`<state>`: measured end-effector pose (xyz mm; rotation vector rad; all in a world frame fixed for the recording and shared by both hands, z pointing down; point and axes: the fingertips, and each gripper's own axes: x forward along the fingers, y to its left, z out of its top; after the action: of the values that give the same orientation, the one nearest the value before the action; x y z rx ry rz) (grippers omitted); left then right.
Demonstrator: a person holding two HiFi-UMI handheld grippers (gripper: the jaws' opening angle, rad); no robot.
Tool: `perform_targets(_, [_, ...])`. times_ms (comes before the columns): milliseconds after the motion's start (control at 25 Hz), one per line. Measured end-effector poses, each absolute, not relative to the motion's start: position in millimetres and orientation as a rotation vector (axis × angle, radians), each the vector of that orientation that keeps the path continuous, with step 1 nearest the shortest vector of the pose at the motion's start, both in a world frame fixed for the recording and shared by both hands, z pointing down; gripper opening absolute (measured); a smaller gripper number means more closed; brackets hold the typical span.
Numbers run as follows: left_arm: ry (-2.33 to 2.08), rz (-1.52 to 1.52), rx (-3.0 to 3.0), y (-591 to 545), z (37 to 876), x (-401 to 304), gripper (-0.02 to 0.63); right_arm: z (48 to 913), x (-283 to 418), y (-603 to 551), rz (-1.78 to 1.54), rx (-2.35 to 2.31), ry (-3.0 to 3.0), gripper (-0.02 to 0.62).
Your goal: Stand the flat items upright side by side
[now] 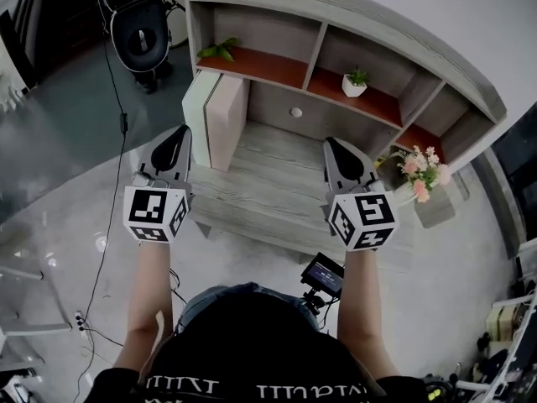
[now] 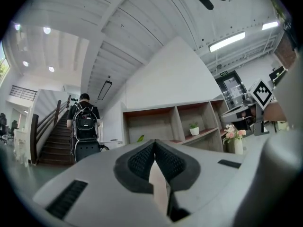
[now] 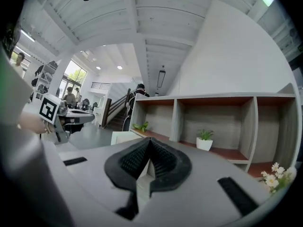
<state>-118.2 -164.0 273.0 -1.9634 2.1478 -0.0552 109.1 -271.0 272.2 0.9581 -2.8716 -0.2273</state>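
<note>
Two flat items stand upright side by side at the left end of the low wooden ledge [image 1: 268, 170]. One is white with a green edge [image 1: 200, 103]. The other is pale pink [image 1: 226, 120], to its right. My left gripper [image 1: 179, 133] hangs just in front of them, jaws shut with nothing held. My right gripper [image 1: 334, 143] is over the right half of the ledge, also shut and empty. In the left gripper view the pads [image 2: 142, 161] meet at the tip. In the right gripper view the pads [image 3: 163, 160] are closed too, and the white item [image 3: 124, 137] shows beyond them.
A grey shelf unit [image 1: 319, 53] rises behind the ledge, with a leafy sprig [image 1: 220, 50] and a small potted plant [image 1: 355, 82] on its red-brown shelves. A vase of flowers [image 1: 422, 175] stands at the right. A person with a backpack [image 2: 85, 122] is on the stairs.
</note>
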Motion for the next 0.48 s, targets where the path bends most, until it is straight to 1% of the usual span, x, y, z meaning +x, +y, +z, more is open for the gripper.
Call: perform_targets(480, [2.069, -0.105, -1.975, -170.0, 265.2, -130.5, 0.014, 269.6, 102.8, -267.6, -0.251, 1.064, -2.838, 0.014])
